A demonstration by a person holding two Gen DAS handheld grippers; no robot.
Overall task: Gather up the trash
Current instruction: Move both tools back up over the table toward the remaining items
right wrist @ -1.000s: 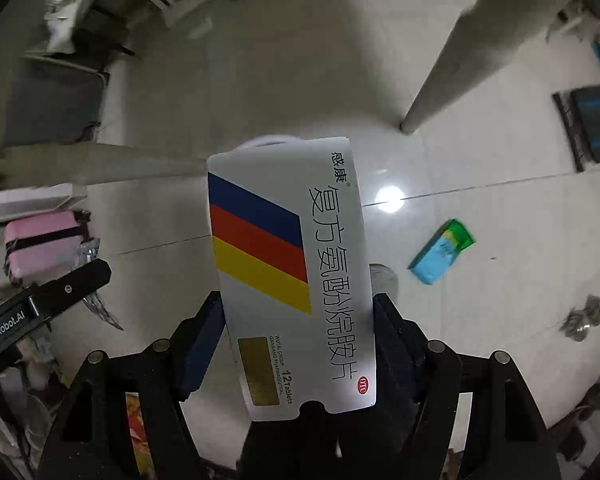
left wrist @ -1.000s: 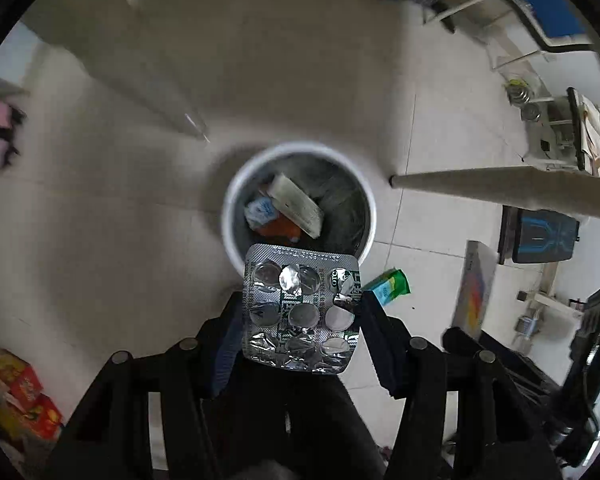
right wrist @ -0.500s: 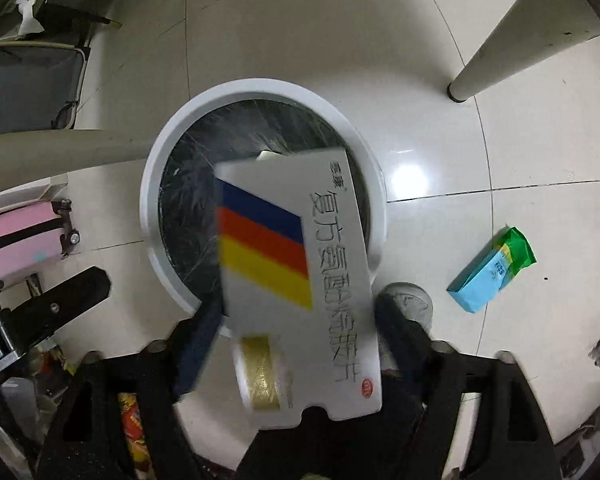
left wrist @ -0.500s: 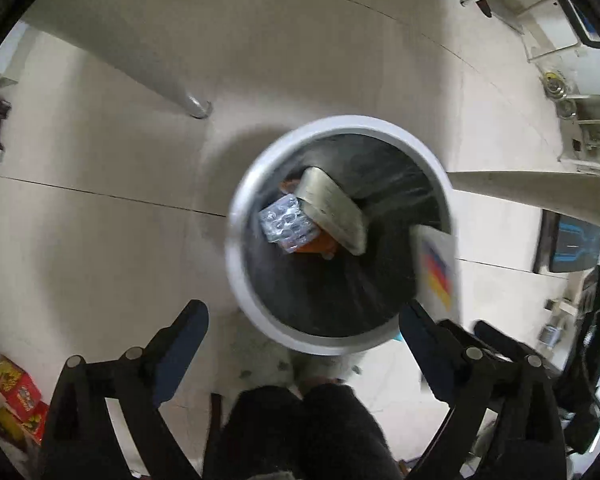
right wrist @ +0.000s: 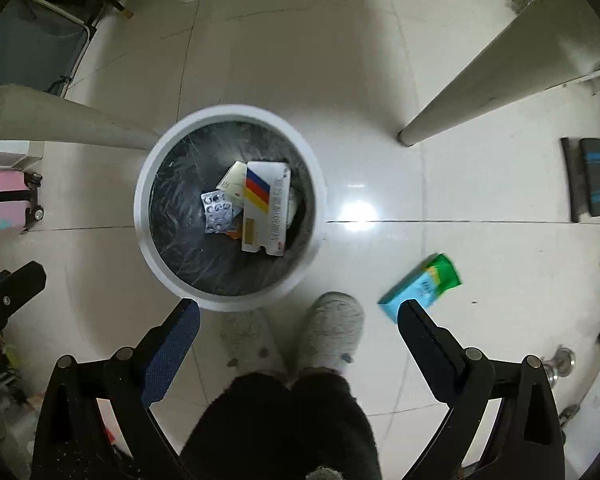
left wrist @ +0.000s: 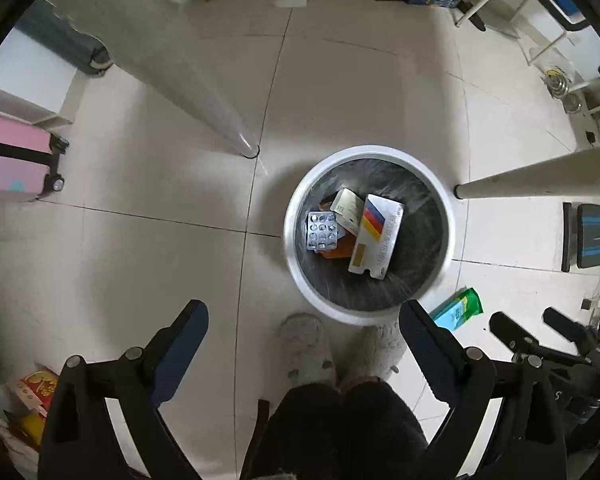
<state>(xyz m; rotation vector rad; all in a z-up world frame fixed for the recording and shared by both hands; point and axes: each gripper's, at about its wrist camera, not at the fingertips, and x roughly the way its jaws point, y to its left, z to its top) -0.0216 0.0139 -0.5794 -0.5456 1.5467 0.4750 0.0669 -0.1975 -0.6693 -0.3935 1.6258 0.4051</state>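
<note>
- Left gripper (left wrist: 304,320) and right gripper (right wrist: 299,316) both hung spread wide, empty.
- Below, the blister pack (left wrist: 321,231) and medicine box (right wrist: 266,208) lay inside the bin (right wrist: 150,216).
- Drop step looked finished; next, the green packet (right wrist: 420,286) on the floor, right of the bin, needed grabbing.

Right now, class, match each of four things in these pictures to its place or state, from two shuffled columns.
1 blister pack
2 striped medicine box
3 green-and-blue packet
4 left gripper

A open, holding nothing
B on the floor beside the bin
C in the bin, leaning on its wall
D in the bin, foil side up

Pairs: 1-D, 2-C, 3-B, 4-A
</note>
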